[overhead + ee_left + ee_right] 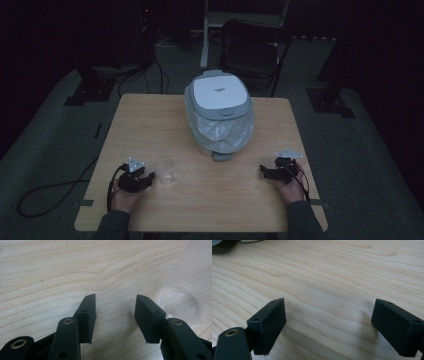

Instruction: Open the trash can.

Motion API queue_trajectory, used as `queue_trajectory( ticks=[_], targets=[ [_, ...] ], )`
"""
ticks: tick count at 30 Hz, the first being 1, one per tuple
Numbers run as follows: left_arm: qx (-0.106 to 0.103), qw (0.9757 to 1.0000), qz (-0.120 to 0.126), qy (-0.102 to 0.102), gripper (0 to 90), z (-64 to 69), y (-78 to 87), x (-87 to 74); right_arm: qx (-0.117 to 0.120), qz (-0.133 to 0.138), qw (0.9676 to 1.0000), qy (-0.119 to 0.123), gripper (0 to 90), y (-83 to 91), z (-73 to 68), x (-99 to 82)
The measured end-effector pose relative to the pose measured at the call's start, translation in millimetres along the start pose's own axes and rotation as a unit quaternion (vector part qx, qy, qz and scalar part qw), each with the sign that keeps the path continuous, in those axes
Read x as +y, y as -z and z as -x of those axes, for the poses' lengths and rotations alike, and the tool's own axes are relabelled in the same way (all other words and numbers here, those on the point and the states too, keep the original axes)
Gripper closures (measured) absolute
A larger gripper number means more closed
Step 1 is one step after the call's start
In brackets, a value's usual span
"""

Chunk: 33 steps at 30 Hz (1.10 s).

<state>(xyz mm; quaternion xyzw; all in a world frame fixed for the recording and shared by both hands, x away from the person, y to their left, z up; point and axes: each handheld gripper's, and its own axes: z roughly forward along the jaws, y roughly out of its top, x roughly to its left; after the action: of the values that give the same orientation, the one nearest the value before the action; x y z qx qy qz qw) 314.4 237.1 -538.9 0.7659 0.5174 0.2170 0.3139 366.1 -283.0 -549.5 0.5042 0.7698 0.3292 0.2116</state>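
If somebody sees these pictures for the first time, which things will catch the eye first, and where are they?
The eye goes first to the grey and white rice cooker, lid closed, standing at the middle of the far half of the wooden table. Next comes the clear plastic cup at the near left, just beside the open left gripper. The right gripper, also open, rests at the near right edge with nothing between its jaws.

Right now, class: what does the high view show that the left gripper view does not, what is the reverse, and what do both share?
High view alone: the white lidded cooker at the table's far side, a dark chair behind it, and the right gripper. Left gripper view alone: a close look at the open left gripper, nothing between its jaws. Both: the wooden table and the clear plastic cup beside that gripper.
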Motion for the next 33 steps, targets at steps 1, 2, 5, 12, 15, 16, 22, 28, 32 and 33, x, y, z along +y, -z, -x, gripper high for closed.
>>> queue_trajectory(
  ticks=[1, 2, 5, 12, 15, 16, 22, 28, 32, 33],
  targets=[
    [0.000, 1.0000, 0.000, 0.000, 52.5, 0.0, 0.0, 0.0, 0.000, 0.000, 1.0000, 0.000, 11.5, 0.0, -0.1, 0.0],
    [0.000, 1.0000, 0.000, 0.000, 52.5, -0.2, -0.1, 0.0, 0.000, 0.000, 1.0000, 0.000, 11.5, 0.0, -0.1, 0.0],
    [0.002, 1.0000, -0.001, 0.000, 51.4, -0.4, -0.1, 0.0, -0.001, 0.000, 1.0000, -0.001, 11.5, 0.2, -0.4, -0.1],
    [0.003, 1.0000, 0.004, 0.001, 46.9, -1.1, -2.0, 0.0, 0.000, 0.003, 1.0000, 0.002, 15.5, 0.5, -2.2, 0.1],
    [0.003, 1.0000, 0.006, 0.001, 44.7, -1.1, -2.9, 0.1, 0.000, -0.002, 1.0000, 0.000, 19.4, 1.7, -4.1, 1.3],
    [0.003, 1.0000, 0.008, 0.001, 44.7, -1.2, -3.8, 0.2, -0.001, -0.004, 1.0000, -0.001, 22.8, 2.4, -5.5, 1.9],
    [0.003, 0.9999, 0.013, -0.001, 41.2, -1.8, -5.7, 0.4, 0.007, 0.005, 0.9999, -0.009, 35.4, 6.0, -13.1, 10.0],
    [0.003, 0.9998, 0.020, 0.001, 40.3, -1.3, -7.7, 0.4, 0.020, 0.036, 0.9991, 0.005, 46.3, 17.0, -23.5, 23.2],
    [0.004, 0.9998, 0.020, 0.002, 39.9, -0.9, -8.3, 1.0, 0.035, 0.047, 0.9982, 0.015, 52.2, 20.9, -30.3, 30.4],
    [0.005, 0.9998, 0.019, 0.002, 39.8, -0.7, -8.4, 1.2, 0.039, 0.047, 0.9980, 0.016, 53.3, 21.2, -32.1, 31.8]
  ],
)
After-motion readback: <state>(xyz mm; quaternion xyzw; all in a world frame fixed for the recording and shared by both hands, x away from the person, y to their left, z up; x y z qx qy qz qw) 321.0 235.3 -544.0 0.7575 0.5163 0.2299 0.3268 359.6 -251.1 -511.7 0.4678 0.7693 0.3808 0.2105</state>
